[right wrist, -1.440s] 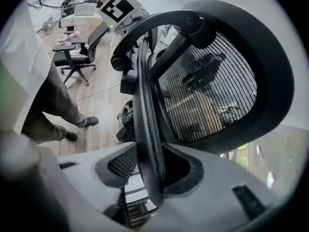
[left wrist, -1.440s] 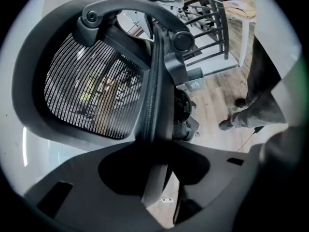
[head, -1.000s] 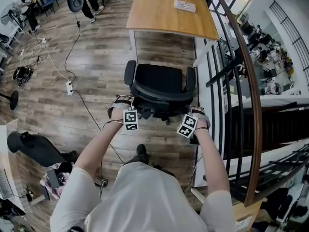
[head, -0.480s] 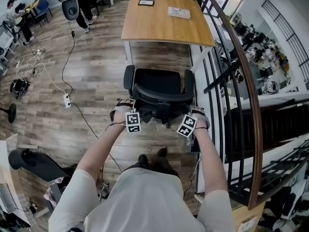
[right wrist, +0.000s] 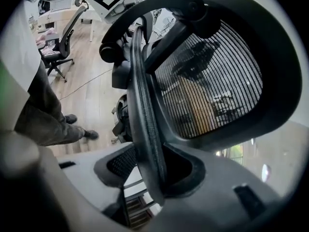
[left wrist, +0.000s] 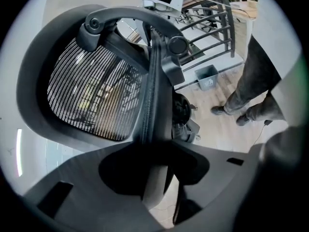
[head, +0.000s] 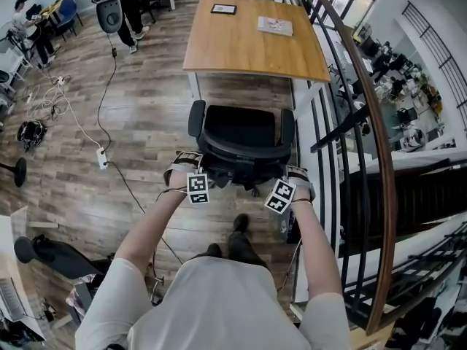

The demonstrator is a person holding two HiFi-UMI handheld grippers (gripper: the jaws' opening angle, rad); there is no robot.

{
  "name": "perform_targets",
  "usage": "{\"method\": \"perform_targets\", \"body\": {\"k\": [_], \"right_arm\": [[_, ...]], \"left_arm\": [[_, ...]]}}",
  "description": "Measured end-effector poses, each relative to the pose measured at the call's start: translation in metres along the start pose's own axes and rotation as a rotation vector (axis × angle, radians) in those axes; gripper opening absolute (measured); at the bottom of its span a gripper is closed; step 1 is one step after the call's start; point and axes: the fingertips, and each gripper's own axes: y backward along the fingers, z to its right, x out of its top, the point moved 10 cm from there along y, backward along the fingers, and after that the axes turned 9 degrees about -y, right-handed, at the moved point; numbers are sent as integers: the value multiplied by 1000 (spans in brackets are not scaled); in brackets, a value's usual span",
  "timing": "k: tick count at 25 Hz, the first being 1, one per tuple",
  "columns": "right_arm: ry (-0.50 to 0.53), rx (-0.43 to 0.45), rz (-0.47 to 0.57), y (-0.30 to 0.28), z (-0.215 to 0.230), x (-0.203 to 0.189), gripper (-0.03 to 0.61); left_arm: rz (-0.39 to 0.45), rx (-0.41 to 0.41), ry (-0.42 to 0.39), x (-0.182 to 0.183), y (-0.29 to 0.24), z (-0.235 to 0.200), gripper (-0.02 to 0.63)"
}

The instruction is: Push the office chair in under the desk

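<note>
Claws sit nearest the person: the left claw point(head: 191, 162) and the right claw point(head: 287, 173) are each clamped on the top rim of the chair back point(head: 241, 157), one toward its left end and one toward its right. In both gripper views the hard frame runs straight down between the jaws, with black mesh stretched beside it.

That frame looks like the right place to hold. It is stiff, while the mesh would likely give under a push. The chair point(head: 241, 131) seems fairly heavy. It probably rolls on wheels, though the seat hides its base from above, so on the smooth wood floor point(head: 146, 130) it should move easily. It may also swivel if pushed unevenly, so a hold on both sides suits it.

Beyond the claws, the seat faces away from the person toward the desk point(head: 252, 42). The chair stands short of the desk's near edge, not yet under it. A railing point(head: 379, 159) runs close along the right.
</note>
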Motion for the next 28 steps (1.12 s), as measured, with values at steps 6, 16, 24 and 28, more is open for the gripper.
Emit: {"method": "perform_targets", "body": {"k": [6, 16, 24, 28], "right_arm": [[10, 0, 18, -20, 32, 4, 167], [51, 5, 43, -59, 87, 13, 167], [78, -1, 57, -80, 126, 16, 164], [81, -1, 56, -91, 147, 19, 164]], "left_arm": [[-12, 1, 7, -4, -25, -30, 156], [-40, -6, 36, -11, -69, -77, 159], [-69, 22, 42, -12, -95, -111, 160], [-59, 28, 45, -13, -104, -128, 158]]}}
